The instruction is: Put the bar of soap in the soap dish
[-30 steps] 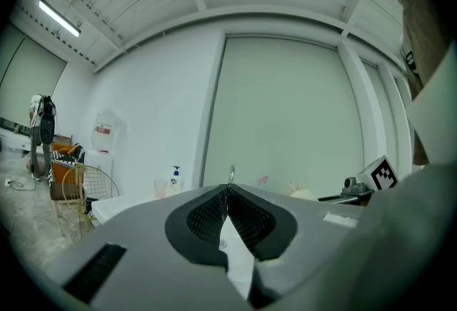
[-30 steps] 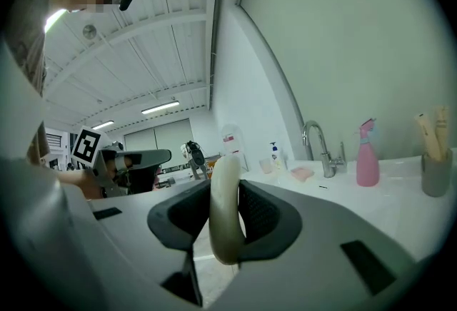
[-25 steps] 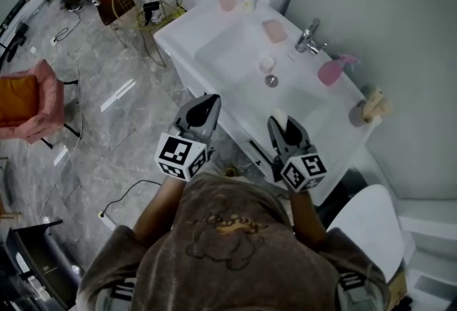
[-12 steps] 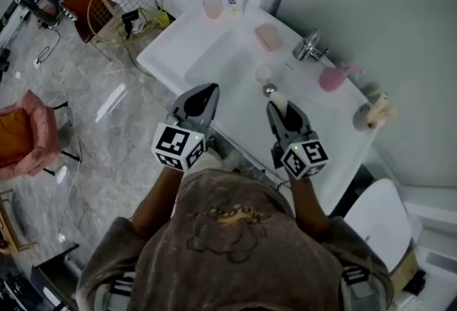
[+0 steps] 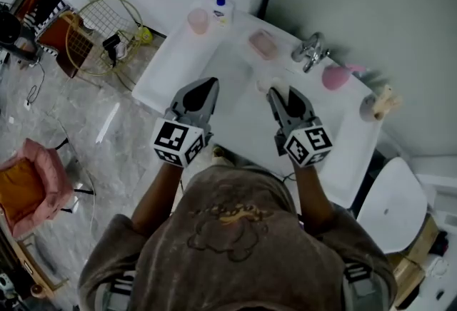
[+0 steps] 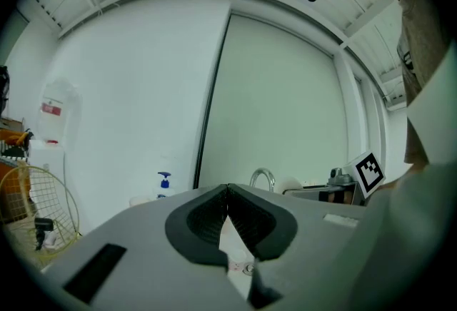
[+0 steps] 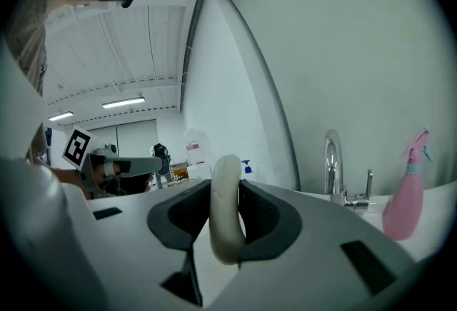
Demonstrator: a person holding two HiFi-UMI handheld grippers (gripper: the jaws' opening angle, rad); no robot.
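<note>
Over the white washbasin point(image 5: 168, 63) you hold both grippers side by side, their tips aimed toward the back wall. Your right gripper point(image 5: 282, 93) is pinching the bar of soap point(image 7: 227, 231) — the pale bar stands on edge between the two pads, its rounded top rising above them and its lower end hanging just below. Your left gripper point(image 6: 227, 192) carries nothing; its jaws are pressed together at the tips.

The pink soap dish point(image 5: 263, 43) sits on the back ledge of the basin, beyond the right gripper's tips and apart from them, just left of the chrome tap point(image 5: 310, 51). Right of the tap stands a pink spray bottle point(image 5: 335, 76). At the ledge's far left corner a pump bottle point(image 5: 220, 6) with a blue top stands beside a pink cup point(image 5: 198, 19).

Left of the basin, on the grey floor, stands a yellow wire basket point(image 5: 93, 24) — well apart from both grippers.
</note>
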